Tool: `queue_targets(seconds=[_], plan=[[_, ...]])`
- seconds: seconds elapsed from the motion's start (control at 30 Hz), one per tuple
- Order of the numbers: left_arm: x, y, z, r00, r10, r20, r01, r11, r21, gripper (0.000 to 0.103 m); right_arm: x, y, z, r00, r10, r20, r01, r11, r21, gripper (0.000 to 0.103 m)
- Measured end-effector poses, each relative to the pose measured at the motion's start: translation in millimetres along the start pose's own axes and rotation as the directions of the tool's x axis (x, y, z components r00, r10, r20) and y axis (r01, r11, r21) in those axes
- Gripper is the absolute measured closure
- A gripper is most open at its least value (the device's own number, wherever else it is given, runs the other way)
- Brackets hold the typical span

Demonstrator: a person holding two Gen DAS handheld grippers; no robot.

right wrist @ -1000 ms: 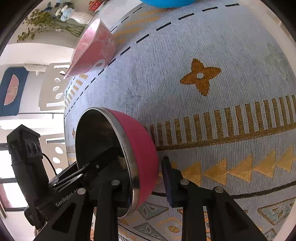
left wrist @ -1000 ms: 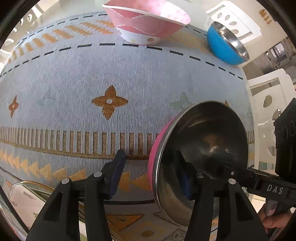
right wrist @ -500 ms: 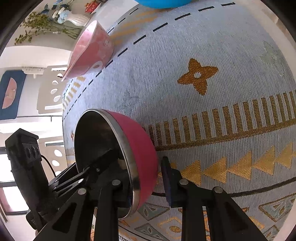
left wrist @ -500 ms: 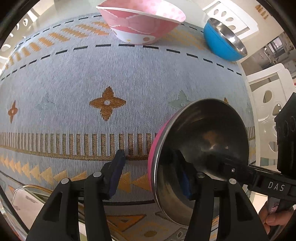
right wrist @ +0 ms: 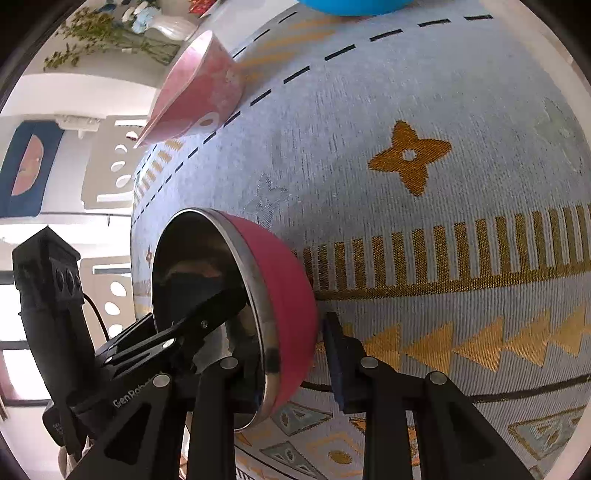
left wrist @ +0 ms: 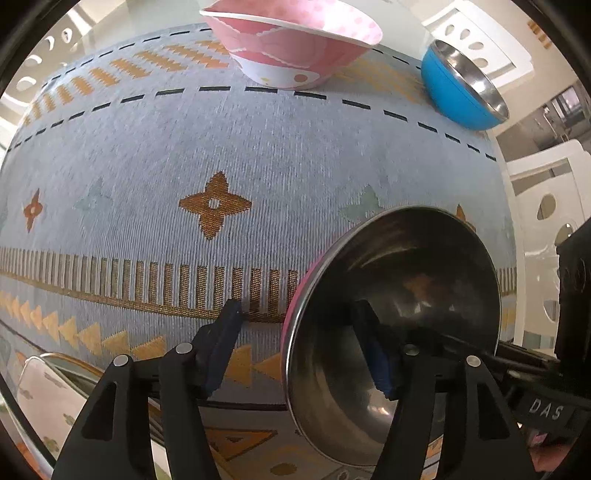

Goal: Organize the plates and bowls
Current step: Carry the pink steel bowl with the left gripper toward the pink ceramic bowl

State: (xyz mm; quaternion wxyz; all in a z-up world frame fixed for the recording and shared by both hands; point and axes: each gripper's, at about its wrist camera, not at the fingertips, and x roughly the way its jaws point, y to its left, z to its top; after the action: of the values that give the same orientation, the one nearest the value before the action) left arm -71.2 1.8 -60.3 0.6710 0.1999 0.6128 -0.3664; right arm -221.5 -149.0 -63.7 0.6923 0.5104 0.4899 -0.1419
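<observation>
A pink bowl with a steel inside (left wrist: 391, 295) (right wrist: 288, 295) is held tilted on its side over the patterned tablecloth (left wrist: 258, 166). My right gripper (right wrist: 295, 343) is shut on its wall, one finger inside and the blue pad (right wrist: 334, 354) against the pink outside. My left gripper (left wrist: 299, 317) straddles the near rim and its jaws are opening. Its right pad (left wrist: 375, 354) sits inside the bowl, while its left pad (left wrist: 225, 339) stands apart from the pink wall. In the right wrist view the left gripper's finger (right wrist: 207, 321) reaches into the bowl.
A pink-and-white patterned bowl (left wrist: 295, 48) (right wrist: 195, 96) and a blue steel bowl (left wrist: 458, 92) (right wrist: 354, 5) stand upright at the cloth's far edge. A gold-rimmed patterned plate (left wrist: 37, 398) lies at the near left. White chairs (left wrist: 546, 221) stand beyond the table's right edge.
The left gripper's jaws have widened a little around the bowl's rim. The right gripper and the tilted bowl have stayed in place.
</observation>
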Motion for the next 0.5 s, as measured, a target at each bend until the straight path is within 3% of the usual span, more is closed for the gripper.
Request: queue_targets(seconds=[0.07, 0.1, 0.13, 0.2, 0.5], plan=[[0, 1, -1, 1.0, -0.011, 0.007, 0.011, 0.999, -0.034, 0.049, 0, 0, 0, 1.0, 0.004, -0.002, -0.004, 1.0, -0.014, 0.078], [-2, 2, -2, 0.999, -0.04, 0.012, 0.04, 0.998, -0.054, 0.058, 1, 1, 0, 1.0, 0.005, -0.002, -0.005, 1.0, -0.012, 0.078], [-3, 5, -4, 0.996, -0.091, 0.006, 0.091, 0.992, -0.084, 0.073, 1, 1, 0, 1.0, 0.004, -0.001, -0.004, 1.0, -0.005, 0.078], [-5, 7, -7, 0.994, -0.109, -0.015, 0.107, 0.988, -0.113, 0.074, 2, 4, -1, 1.0, 0.004, -0.013, -0.004, 1.0, -0.01, 0.081], [-40, -15, 8, 0.994, -0.11, 0.006, 0.11, 0.992, -0.054, 0.075, -16, 11, 7, 0.999, 0.033, -0.017, -0.033, 0.999, -0.003, 0.082]])
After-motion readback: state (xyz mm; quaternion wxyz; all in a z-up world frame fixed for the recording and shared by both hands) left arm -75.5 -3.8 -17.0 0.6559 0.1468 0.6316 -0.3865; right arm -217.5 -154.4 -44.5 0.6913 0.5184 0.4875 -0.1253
